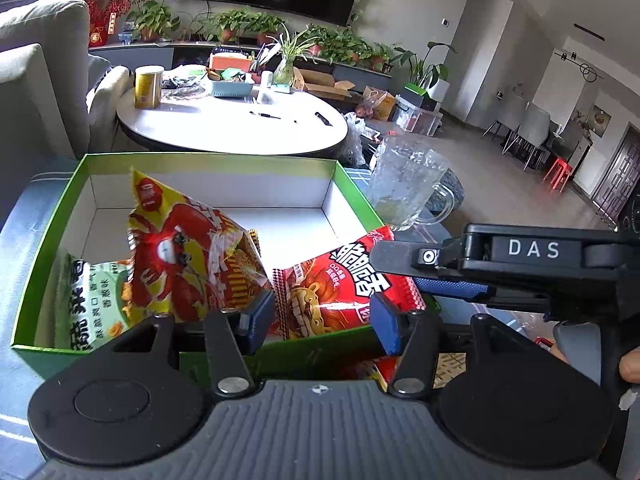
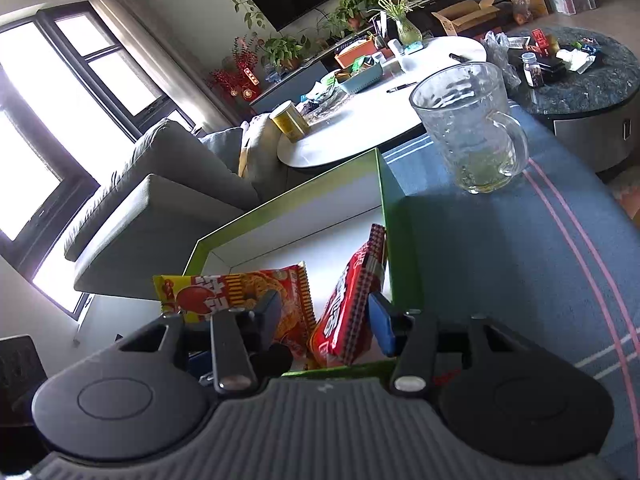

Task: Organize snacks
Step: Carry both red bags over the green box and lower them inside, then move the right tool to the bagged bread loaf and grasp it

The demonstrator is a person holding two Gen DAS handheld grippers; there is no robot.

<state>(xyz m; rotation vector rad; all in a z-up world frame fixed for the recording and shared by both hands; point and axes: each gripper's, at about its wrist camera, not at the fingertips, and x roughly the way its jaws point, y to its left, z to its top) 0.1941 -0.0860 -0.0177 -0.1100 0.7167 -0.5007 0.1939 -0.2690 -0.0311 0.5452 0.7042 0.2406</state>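
Spread and gripping nothing, left tool (image 1: pixel 320 316) is showing a green snack bag (image 1: pixel 86 300); right tool (image 2: pixel 326 320), also spread, is hiding it.

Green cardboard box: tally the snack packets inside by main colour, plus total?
Inside the green cardboard box:
Yellow-and-red foil snack packet: 1
Red foil snack packet: 1
Green-and-white foil snack packet: 1
Total: 3
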